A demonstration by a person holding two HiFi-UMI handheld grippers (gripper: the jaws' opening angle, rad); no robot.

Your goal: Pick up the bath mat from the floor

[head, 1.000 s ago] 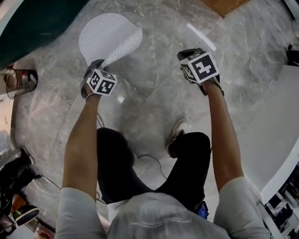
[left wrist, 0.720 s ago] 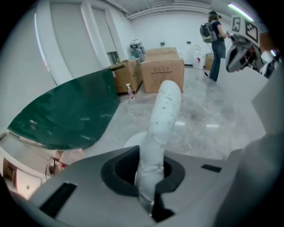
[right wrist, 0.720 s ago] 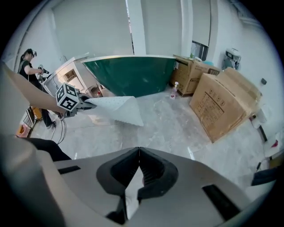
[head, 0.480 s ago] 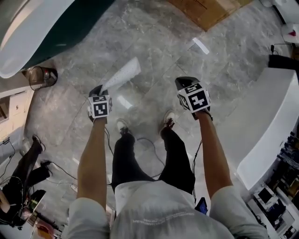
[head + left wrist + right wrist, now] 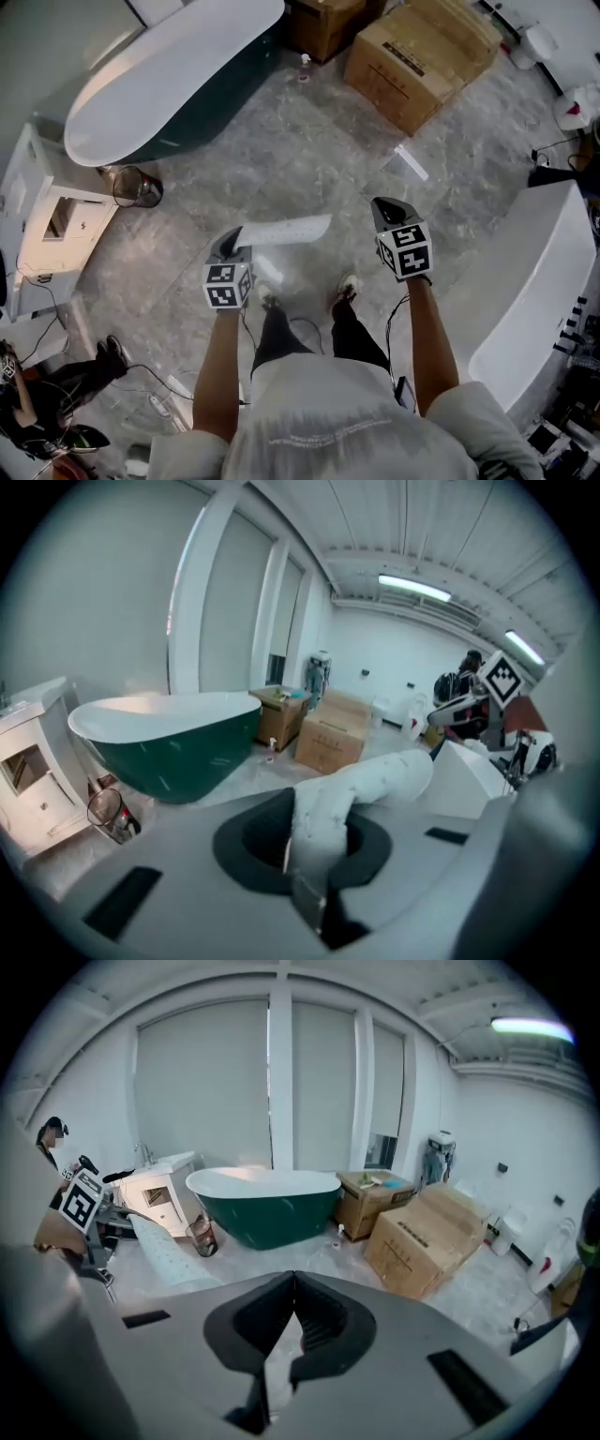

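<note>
Left gripper (image 5: 232, 246) jaws are clamped on one edge of the bath mat (image 5: 286, 230), which is clear of the floor (image 5: 309, 159) and sticks out sideways toward the right gripper (image 5: 390, 212); that one's jaws are together on nothing. The lift looks nearly done. Hold the clamp firm, since a one-edge grip on a floppy mat could slip.

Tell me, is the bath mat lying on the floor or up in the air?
Up in the air: the left gripper pinches one end of the bath mat, above the floor.
</note>
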